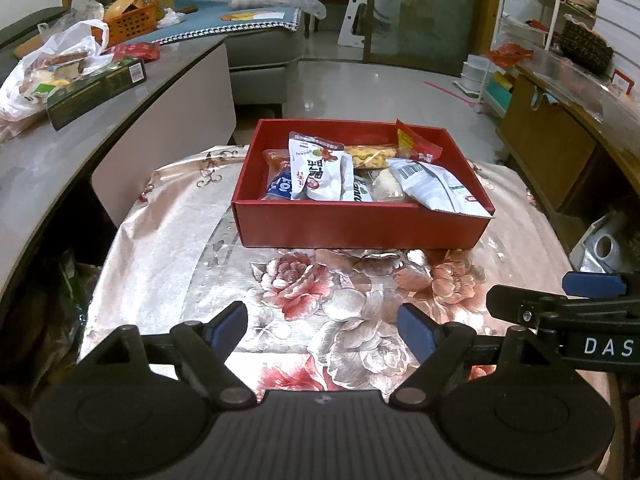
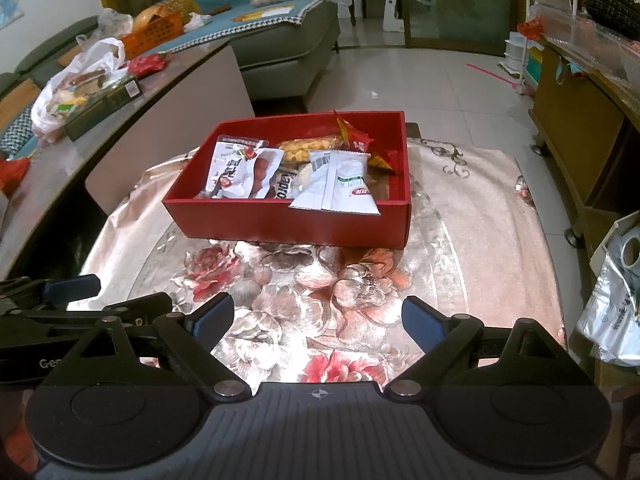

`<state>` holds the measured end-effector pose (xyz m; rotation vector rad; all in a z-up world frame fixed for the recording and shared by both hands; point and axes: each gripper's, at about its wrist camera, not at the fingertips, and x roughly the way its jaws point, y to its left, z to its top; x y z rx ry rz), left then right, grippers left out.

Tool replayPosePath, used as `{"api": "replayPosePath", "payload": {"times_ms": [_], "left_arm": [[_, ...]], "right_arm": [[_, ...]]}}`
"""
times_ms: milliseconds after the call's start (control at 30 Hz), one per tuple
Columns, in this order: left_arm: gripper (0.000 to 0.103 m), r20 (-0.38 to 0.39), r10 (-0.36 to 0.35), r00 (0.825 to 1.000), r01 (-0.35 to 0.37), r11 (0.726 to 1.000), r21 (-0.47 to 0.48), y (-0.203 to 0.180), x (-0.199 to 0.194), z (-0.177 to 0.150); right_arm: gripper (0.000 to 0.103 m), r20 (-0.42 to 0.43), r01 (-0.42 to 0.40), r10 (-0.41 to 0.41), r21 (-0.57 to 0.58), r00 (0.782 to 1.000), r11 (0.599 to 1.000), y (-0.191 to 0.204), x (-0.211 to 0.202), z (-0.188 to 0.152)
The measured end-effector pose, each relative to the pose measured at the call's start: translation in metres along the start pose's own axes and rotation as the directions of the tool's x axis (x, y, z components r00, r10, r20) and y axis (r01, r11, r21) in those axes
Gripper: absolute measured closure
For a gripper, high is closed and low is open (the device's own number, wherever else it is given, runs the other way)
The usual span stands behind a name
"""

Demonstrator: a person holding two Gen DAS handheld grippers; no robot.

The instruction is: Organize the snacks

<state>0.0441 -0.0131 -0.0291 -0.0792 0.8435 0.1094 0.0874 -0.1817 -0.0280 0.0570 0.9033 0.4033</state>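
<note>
So here's where I'm at: the red box sits toward the far side of the flowered cloth on the counter, and pretty much every snack I can see is already inside it. Nothing loose on the cloth in front of the box as far as I can tell.

Both my grippers hang in front of the box, well short of it. Left gripper has its jaws apart with nothing between them, just cloth showing through. Right gripper is the same, spread wide and empty.

Inside the box, the white packet with red fruit leans at the left-middle, and the white packet with the barcode lies at the right, its end poking over the box's near wall. A yellow snack bag lies behind them and a red wrapper sticks up against the back right wall.

Handling-wise, I'd guess these are all light, crinkly foil or plastic pouches, slippery and squashy, with crushable stuff in them. I'd pinch a flat sealed edge rather than the puffy middle. The barcode packet's overhanging end looks like the easiest grab. The box itself seems like stiff cardboard, so gripping a wall should work if it needs shifting.
</note>
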Motion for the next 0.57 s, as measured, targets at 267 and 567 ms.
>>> {"api": "replayPosePath", "payload": {"times_ms": [267,567], "left_arm": [[0.027,0.001,0.006,1.0,-0.006,1.0,0.001,0.0004,-0.0012,-0.0011],[0.027,0.005,0.01,1.0,-0.01,1.0,0.003,0.0021,-0.0028,-0.0016]], "right_arm": [[0.009,-0.004,-0.001,0.001,-0.006,1.0,1.0,0.001,-0.0002,-0.0013],[0.008,-0.007,-0.002,0.002,-0.008,1.0,1.0,0.0012,0.0,-0.002]]}}
